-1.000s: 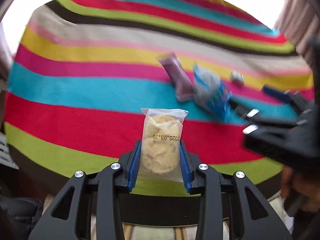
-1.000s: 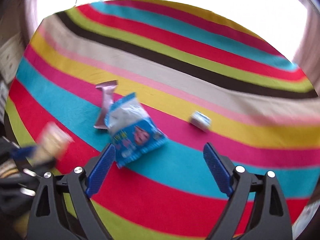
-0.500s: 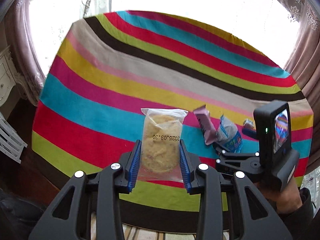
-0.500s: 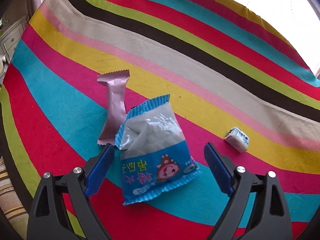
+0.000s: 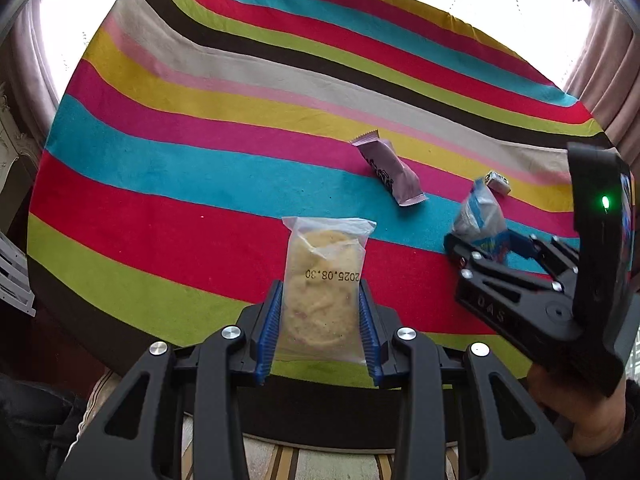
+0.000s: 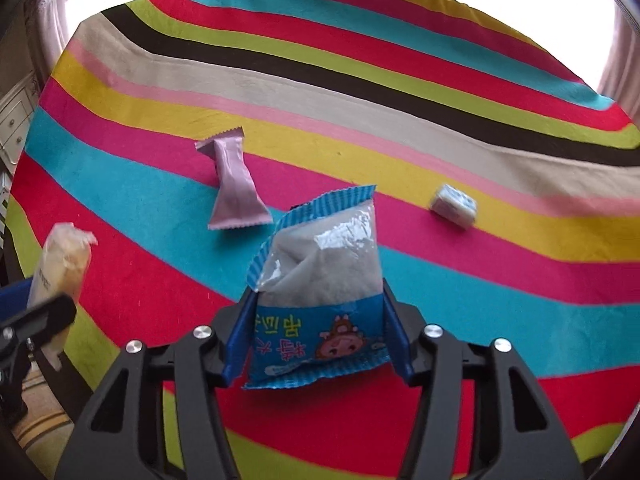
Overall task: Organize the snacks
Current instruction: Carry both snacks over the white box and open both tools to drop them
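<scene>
Both claws loaded: pickup step, right one just taking its snack.

Left gripper [image 5: 320, 328] pinches the clear cookie packet [image 5: 323, 286] upright, off the striped cloth [image 5: 168, 168]. Right gripper [image 6: 316, 336] has just been closing, its jaws now pressed on the blue snack bag [image 6: 320, 300], which looks barely lifted. Pink bar [image 6: 234, 186] lies at its 11 o'clock, small white candy [image 6: 454, 205] at 2 o'clock, both loose. Next: lift clear without crushing, then carry both to a common spot; none is visible.

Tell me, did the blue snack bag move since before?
Yes. The blue snack bag lay beside the pink wrapper on the striped cloth; now it is lifted off it, in the right gripper, whose fingers just closed.
</scene>
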`<move>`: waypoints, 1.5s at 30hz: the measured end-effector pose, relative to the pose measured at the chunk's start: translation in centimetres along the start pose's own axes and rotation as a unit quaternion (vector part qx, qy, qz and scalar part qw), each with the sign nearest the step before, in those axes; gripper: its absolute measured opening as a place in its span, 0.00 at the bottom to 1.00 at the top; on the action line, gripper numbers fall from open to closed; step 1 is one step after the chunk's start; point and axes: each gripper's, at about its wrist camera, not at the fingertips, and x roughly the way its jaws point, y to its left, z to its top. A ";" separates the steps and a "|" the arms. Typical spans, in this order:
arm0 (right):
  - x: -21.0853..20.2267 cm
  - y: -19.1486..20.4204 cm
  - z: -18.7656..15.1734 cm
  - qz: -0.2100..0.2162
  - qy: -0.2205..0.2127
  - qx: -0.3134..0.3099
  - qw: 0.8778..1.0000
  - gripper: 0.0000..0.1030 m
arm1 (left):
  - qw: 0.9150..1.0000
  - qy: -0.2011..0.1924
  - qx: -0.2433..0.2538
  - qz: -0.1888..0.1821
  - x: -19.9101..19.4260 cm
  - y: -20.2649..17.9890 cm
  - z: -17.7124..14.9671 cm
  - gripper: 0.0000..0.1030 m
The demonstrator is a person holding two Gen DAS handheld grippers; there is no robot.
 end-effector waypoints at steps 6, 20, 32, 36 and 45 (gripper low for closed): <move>-2.2 -0.9 -3.0 -0.021 0.009 0.029 0.999 0.54 | 1.000 0.005 0.002 -0.006 -1.3 -0.7 -1.7 0.33; -10.5 -5.1 -8.1 -0.061 -0.011 0.105 0.992 0.54 | 0.999 -0.015 0.037 -0.028 -4.8 -3.8 -3.8 0.33; -13.7 -9.5 -13.9 -0.082 -0.006 0.163 0.983 0.54 | 0.993 0.000 0.098 -0.073 -5.7 -10.1 -6.3 0.33; -15.1 -12.7 -17.2 -0.112 0.006 0.196 0.974 0.54 | 0.985 0.017 0.134 -0.107 -5.6 -14.1 -8.0 0.33; -17.8 -18.0 -22.8 -0.162 0.022 0.249 0.955 0.54 | 0.958 0.052 0.224 -0.171 -6.0 -23.0 -12.4 0.33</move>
